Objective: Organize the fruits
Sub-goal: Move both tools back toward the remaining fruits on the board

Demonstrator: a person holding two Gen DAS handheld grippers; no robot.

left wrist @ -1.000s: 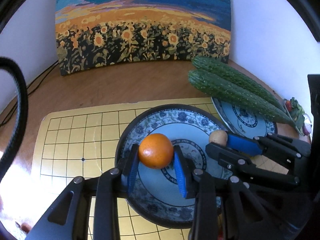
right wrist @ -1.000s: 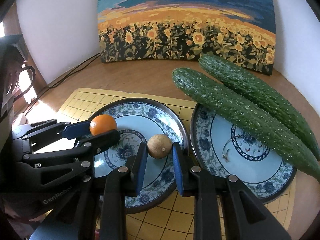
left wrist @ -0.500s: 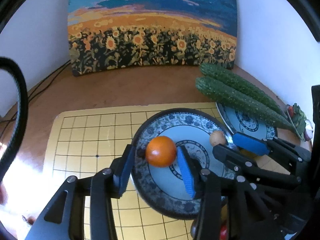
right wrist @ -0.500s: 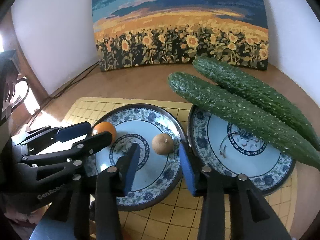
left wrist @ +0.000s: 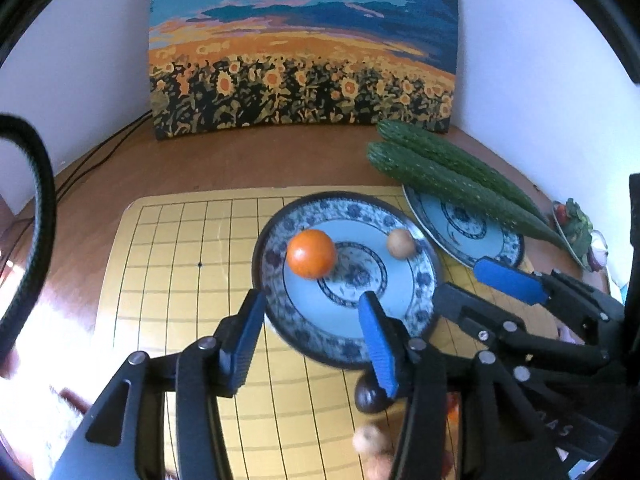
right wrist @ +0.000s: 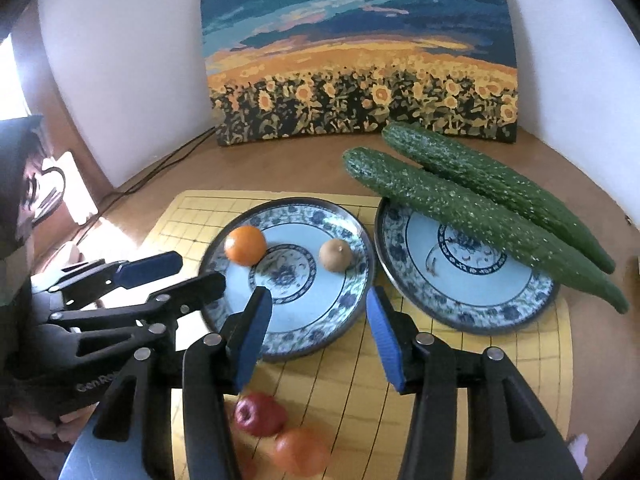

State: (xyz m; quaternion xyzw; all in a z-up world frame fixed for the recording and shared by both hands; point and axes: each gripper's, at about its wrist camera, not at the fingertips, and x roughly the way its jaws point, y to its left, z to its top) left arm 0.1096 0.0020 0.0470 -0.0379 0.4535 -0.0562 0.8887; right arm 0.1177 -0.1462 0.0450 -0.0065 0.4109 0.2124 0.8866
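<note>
An orange (left wrist: 311,253) (right wrist: 245,245) and a small brown fruit (left wrist: 399,243) (right wrist: 335,254) lie on the left blue-patterned plate (left wrist: 420,280) (right wrist: 320,332). My left gripper (left wrist: 310,338) is open and empty, pulled back just short of the plate's near rim. My right gripper (right wrist: 316,334) is open and empty, also back from the plate's near rim. Loose fruit lies on the yellow grid mat (left wrist: 168,264) (right wrist: 360,392) near me: a red fruit (right wrist: 259,416), an orange-red one (right wrist: 302,450), a dark round one (left wrist: 370,398) and a pale one (left wrist: 370,440).
Two long cucumbers (right wrist: 472,216) (left wrist: 452,184) lie across the right blue-patterned plate (right wrist: 480,312) (left wrist: 500,244). A sunflower painting (right wrist: 360,80) leans against the white wall at the back. Cables (left wrist: 92,156) run along the wooden table at the left.
Both grippers have opened, let go of the orange and the brown fruit on the plate, and drawn back toward me. Loose fruit on the mat has come into view.
</note>
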